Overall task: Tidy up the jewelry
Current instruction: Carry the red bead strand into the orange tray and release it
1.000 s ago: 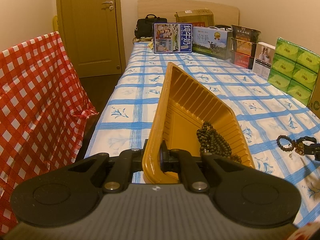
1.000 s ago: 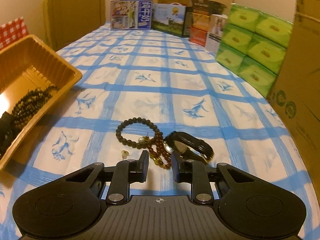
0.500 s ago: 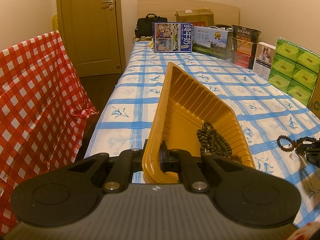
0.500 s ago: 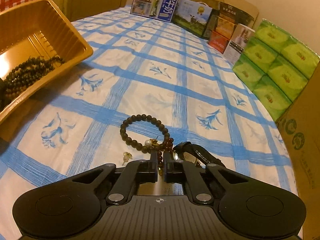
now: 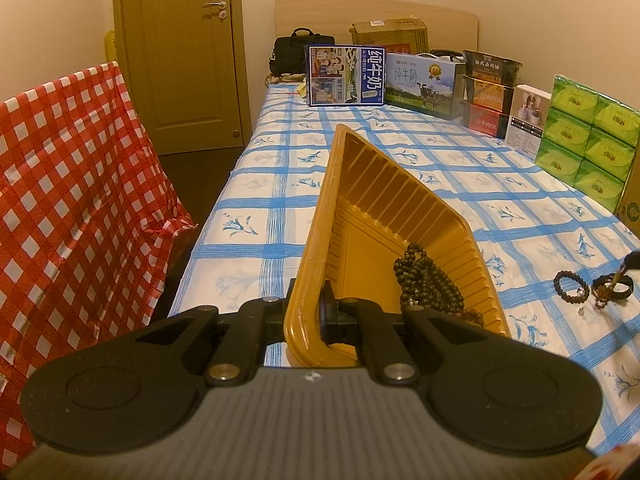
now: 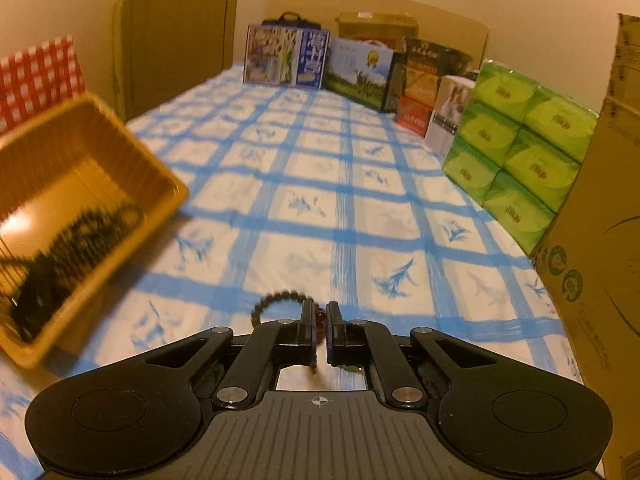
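Note:
My left gripper (image 5: 309, 300) is shut on the near wall of a yellow plastic tray (image 5: 384, 200), which is tipped up on one side. A long strand of dark beads (image 5: 428, 280) lies in the tray's low corner. My right gripper (image 6: 319, 314) is shut on a reddish-brown bead bracelet (image 6: 313, 366) and holds it above the cloth; the strand (image 5: 612, 284) hangs from its tip at the far right of the left wrist view. On the cloth below lie a dark bead bracelet (image 5: 570, 286), a black bangle (image 5: 624, 291) and a tiny charm (image 5: 581, 311). The tray (image 6: 132, 152) is blurred at left.
The blue-checked cloth (image 5: 500, 184) covers a long surface. Milk cartons (image 5: 346, 76), snack boxes (image 5: 488, 96) and green tissue packs (image 6: 520, 140) line the back and right. A cardboard box (image 6: 600, 240) stands close on the right. A red-checked cover (image 5: 68, 184) is on the left.
My right gripper closed on the reddish-brown bracelet and lifted it off the cloth, leaving the dark bracelet and bangle behind. The left gripper and tray stayed put.

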### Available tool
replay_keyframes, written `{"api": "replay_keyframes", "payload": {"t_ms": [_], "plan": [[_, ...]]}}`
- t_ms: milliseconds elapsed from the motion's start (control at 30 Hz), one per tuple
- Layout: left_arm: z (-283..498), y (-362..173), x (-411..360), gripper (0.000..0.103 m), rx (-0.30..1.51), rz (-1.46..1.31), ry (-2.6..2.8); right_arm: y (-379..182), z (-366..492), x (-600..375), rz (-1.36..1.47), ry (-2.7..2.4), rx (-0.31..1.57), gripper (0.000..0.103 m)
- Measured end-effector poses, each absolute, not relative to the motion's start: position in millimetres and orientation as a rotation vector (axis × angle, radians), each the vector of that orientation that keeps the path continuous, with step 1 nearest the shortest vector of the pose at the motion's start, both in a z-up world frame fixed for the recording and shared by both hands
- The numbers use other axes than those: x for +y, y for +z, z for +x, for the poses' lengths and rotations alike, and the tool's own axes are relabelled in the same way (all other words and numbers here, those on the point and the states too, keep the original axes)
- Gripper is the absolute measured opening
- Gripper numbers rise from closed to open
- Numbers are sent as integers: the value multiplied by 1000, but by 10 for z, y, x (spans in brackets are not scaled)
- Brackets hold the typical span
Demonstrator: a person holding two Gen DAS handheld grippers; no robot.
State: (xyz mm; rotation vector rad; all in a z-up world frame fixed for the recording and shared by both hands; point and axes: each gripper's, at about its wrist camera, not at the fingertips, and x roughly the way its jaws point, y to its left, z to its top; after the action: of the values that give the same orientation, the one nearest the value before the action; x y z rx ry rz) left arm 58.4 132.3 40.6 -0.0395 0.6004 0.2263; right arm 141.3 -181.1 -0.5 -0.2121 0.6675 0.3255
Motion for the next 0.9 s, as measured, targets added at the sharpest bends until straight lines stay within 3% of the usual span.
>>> {"api": "replay_keyframes", "payload": {"t_ms": [467,900], "plan": [[586,410,1320,7,601,-37,226,514,1256,-1463,-177,450,584,4],[590,408,1317,7,601,-38,226,577,1205,-630,-169,664,574,4]]}}
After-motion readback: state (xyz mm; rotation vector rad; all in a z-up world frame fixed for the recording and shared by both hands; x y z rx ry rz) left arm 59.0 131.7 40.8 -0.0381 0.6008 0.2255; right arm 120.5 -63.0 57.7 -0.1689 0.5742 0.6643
